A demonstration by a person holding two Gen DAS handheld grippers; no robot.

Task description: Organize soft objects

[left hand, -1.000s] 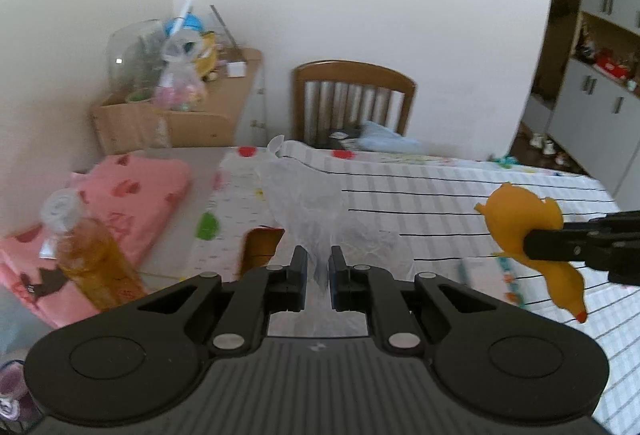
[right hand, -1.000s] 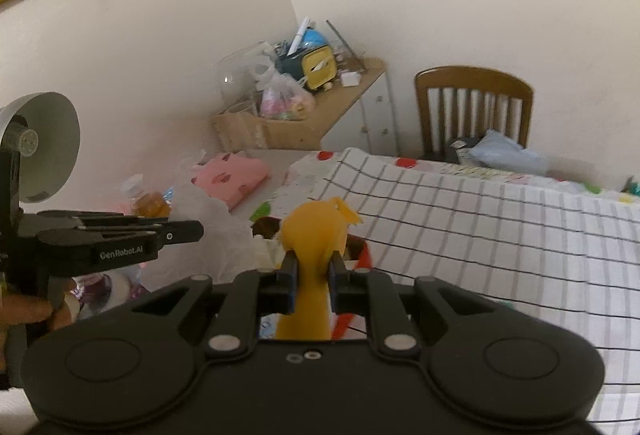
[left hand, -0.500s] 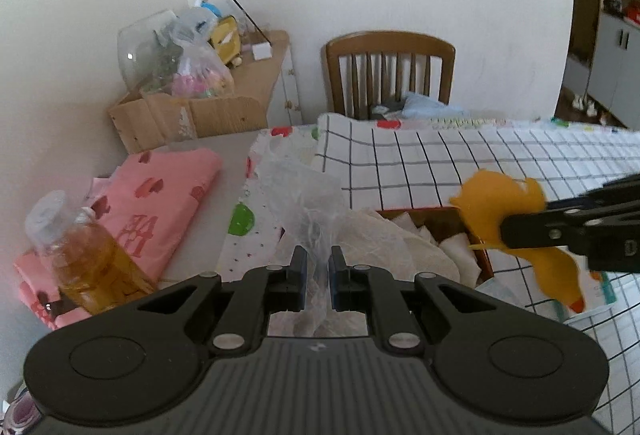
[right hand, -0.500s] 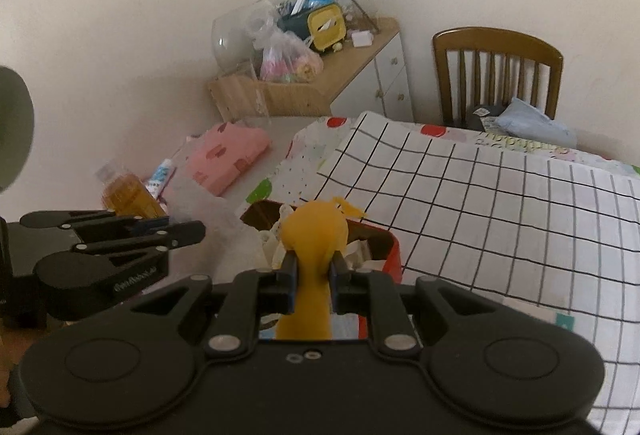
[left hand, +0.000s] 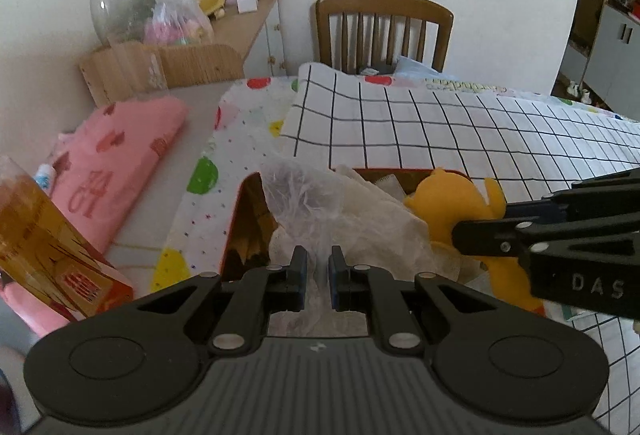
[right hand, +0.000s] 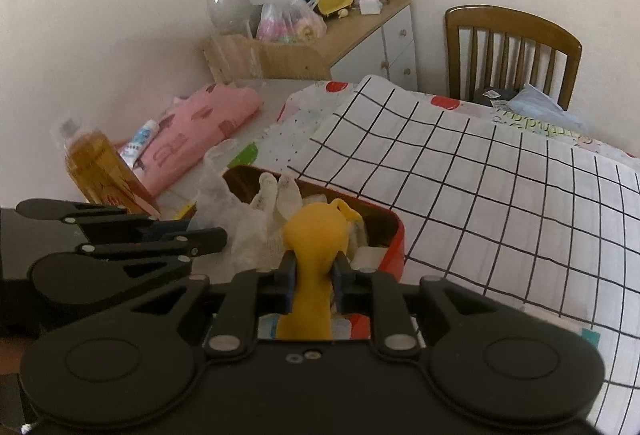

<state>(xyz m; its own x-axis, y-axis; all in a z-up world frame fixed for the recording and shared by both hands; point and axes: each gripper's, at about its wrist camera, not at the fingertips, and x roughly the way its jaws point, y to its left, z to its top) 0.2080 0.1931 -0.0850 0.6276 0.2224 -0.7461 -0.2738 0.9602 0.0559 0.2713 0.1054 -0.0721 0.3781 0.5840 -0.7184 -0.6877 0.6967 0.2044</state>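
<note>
My left gripper (left hand: 317, 255) is shut on a crumpled clear plastic bag (left hand: 304, 195), which hangs over the left end of a red-rimmed box (left hand: 234, 219). Pale cloths (left hand: 380, 211) lie inside that box. From the right, my right gripper (left hand: 472, 231) brings a yellow rubber toy (left hand: 444, 203) down onto the cloths. In the right wrist view the toy (right hand: 316, 231) still fills the gap between the pads of the right gripper (right hand: 313, 263), whose jaws are opening. The box rim (right hand: 394, 239) lies just beyond, with the left gripper (right hand: 208, 231) and the bag (right hand: 228, 203) to the left.
A black-checked white cloth (left hand: 460, 131) covers the table right of the box. Left of it lie a folded pink towel (left hand: 116, 163) and a bottle of amber liquid (left hand: 36, 231). A wooden chair (left hand: 384, 27) and a cluttered side cabinet (right hand: 320, 15) stand behind.
Both grippers have sunk toward the red box. The yellow toy went from hanging above the table to resting over the cloths in the box, and the right jaws stand slightly wider.
</note>
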